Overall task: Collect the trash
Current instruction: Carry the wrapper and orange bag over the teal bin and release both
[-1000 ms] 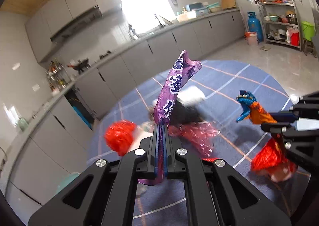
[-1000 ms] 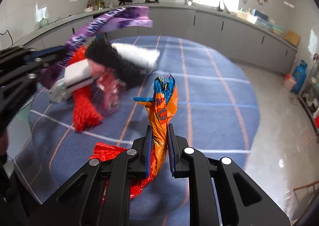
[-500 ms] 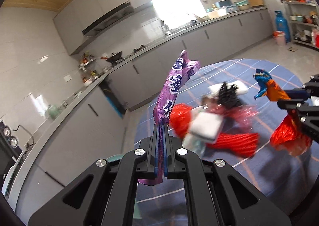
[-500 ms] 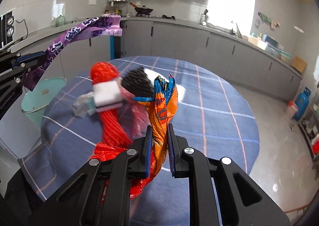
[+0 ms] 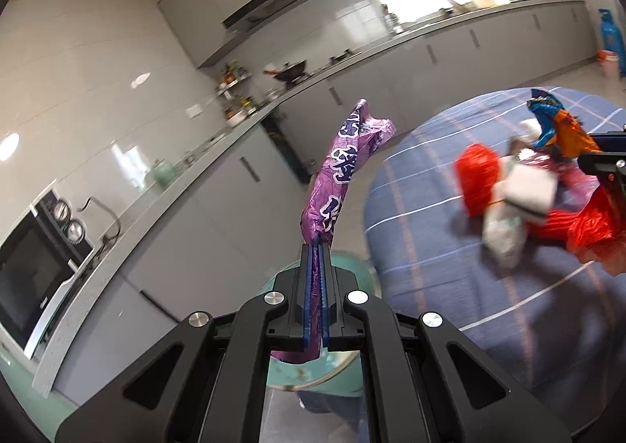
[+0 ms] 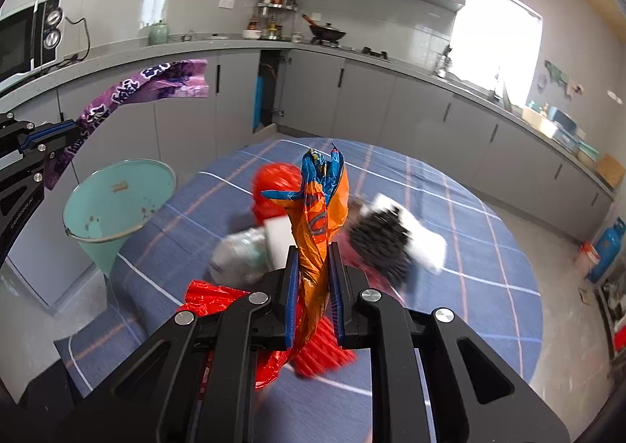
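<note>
Left wrist view
- Left gripper (image 5: 317, 247): jaws pressed together, clamped on a purple wrapper (image 5: 344, 169) that stands up and leans right from the fingertips; its lower end hangs out beneath the jaws.
- Bin: a teal bin (image 5: 313, 376) sits directly below and behind the fingers, mostly hidden by them; its contents cannot be told.
- Table: a round table with a blue checked cloth (image 5: 422, 247) lies to the right of the fingers, carrying a blurred heap of trash (image 5: 508, 200).
- Right gripper (image 5: 598, 159): at the far right edge, an orange and blue wrapper (image 5: 563, 130) sticking up from it.

Right wrist view
- Right gripper (image 6: 312, 259): jaws nearly closed, grasping the orange and blue wrapper (image 6: 319, 216), which rises twisted above the fingertips; a red foil piece (image 6: 219, 298) hangs below left.
- Trash ahead: red net bag, white block, clear bottle and black brush, blurred, on the cloth (image 6: 489, 286) just beyond the fingers.
- Bin (image 6: 117, 200): off to the left beside the table, open; inside only stains show.
- Left gripper (image 6: 58, 130): far left, above the bin, the purple wrapper (image 6: 148, 90) streaming right from it.
</note>
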